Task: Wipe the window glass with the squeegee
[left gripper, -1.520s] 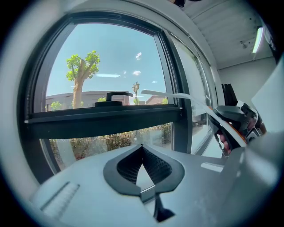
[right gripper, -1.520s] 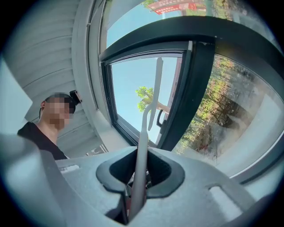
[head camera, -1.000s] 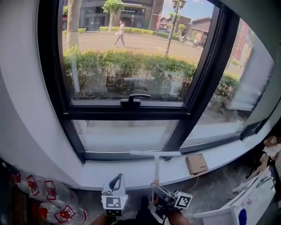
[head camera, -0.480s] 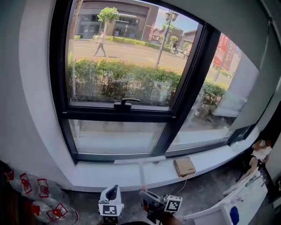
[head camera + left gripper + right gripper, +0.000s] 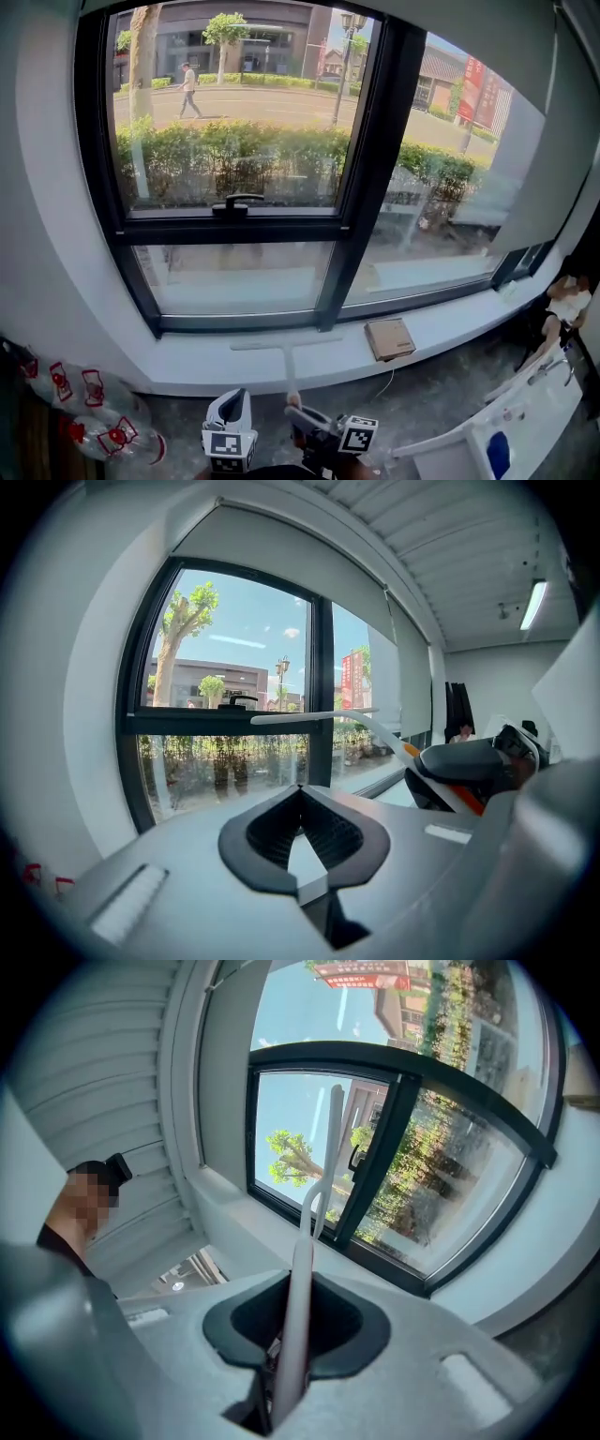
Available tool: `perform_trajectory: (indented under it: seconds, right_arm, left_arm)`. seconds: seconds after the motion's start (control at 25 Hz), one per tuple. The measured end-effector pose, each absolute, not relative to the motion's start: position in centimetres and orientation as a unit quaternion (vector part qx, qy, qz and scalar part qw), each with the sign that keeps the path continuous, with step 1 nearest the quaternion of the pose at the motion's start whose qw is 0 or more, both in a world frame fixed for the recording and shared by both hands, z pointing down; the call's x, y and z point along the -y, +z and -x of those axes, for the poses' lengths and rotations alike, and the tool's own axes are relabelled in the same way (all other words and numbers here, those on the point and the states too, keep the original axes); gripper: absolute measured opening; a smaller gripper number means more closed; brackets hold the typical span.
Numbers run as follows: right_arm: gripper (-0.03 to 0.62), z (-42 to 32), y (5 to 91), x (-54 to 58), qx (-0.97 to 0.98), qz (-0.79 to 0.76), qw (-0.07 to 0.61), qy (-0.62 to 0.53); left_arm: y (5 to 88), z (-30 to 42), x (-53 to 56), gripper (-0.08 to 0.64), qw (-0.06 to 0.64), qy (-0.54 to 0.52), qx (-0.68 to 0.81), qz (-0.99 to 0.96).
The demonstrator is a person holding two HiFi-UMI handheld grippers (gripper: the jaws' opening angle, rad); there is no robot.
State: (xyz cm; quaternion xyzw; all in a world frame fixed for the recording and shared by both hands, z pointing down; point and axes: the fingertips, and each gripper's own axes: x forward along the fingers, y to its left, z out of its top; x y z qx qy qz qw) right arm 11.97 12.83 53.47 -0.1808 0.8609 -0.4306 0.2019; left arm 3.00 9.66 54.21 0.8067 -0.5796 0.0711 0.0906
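Left gripper (image 5: 231, 412): at the bottom centre of the head view, held low; in its own view (image 5: 302, 810) the two jaws are together and there is nothing between them.

Right gripper (image 5: 298, 417): just beside the left one, on its right side in the frame; in its own view (image 5: 292, 1335) the jaws are pressed on the white handle of the squeegee.

Squeegee (image 5: 286, 361): the handle goes up from the right gripper, and the long thin blade is crosswise at its top (a T shape). In the head view the blade shows in the lower centre, over the white window sill and under the lower pane. In the left gripper view it (image 5: 319, 716) crosses the middle of the frame.

Plastic bags (image 5: 89, 412): clear, with red marks, at the lower left corner.

Window sill (image 5: 459, 328): white, a wide band across the lower half.

Cardboard box (image 5: 389, 337): flat on the sill, right of the blade and apart from it.

Window glass (image 5: 234, 272): in a black frame, fills the upper half; a black window handle (image 5: 232, 202) sits on the crossbar.

Hedge (image 5: 244, 155): green, behind the glass.

Person (image 5: 188, 90): on the road, upper left.
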Motion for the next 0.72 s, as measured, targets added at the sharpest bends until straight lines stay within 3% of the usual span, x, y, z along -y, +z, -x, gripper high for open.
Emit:
perform_trajectory:
  seconds: [0.72]
  right_arm:
    - [0.048, -13.9, 54.5, -16.4, -0.872, 0.125, 0.169, -0.442]
  left_arm:
    - [55.7, -3.1, -15.1, 0.018, 0.103, 0.081, 0.645, -0.753]
